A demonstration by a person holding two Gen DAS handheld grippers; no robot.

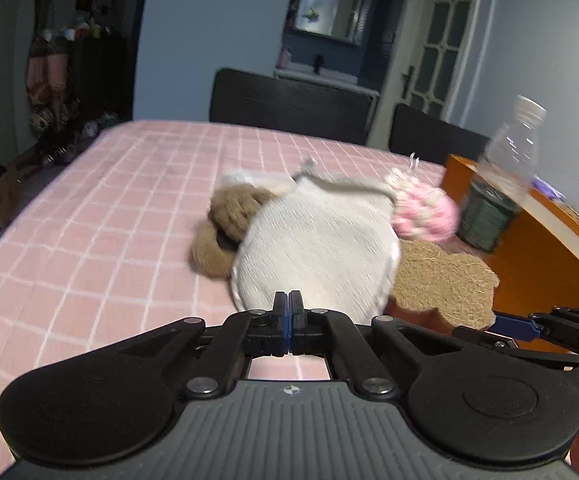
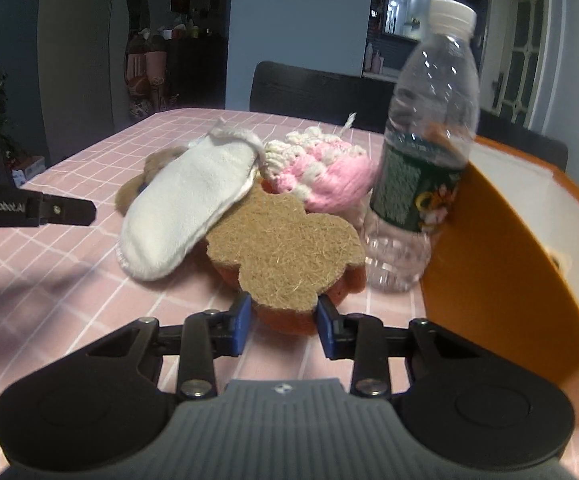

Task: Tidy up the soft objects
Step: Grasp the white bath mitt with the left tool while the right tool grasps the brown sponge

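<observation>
A white cloth mitt (image 1: 313, 240) (image 2: 185, 208) lies on a pile of soft things on the pink checked tablecloth (image 1: 89, 220). My left gripper (image 1: 288, 312) is shut on the mitt's near edge. A bear-shaped brown scrub sponge (image 2: 285, 248) (image 1: 445, 280) with an orange underside lies to the right of the mitt. My right gripper (image 2: 283, 320) is closed on the sponge's near edge, a finger on each side. A pink and white crocheted piece (image 2: 329, 172) (image 1: 425, 212) and a brown furry item (image 1: 229, 224) (image 2: 145, 180) lie behind.
A clear plastic water bottle (image 2: 425, 140) (image 1: 501, 184) stands right of the pile. An orange box (image 2: 509, 248) (image 1: 537, 248) stands at the right, against the bottle. Black chairs (image 1: 289, 104) stand behind the table's far edge.
</observation>
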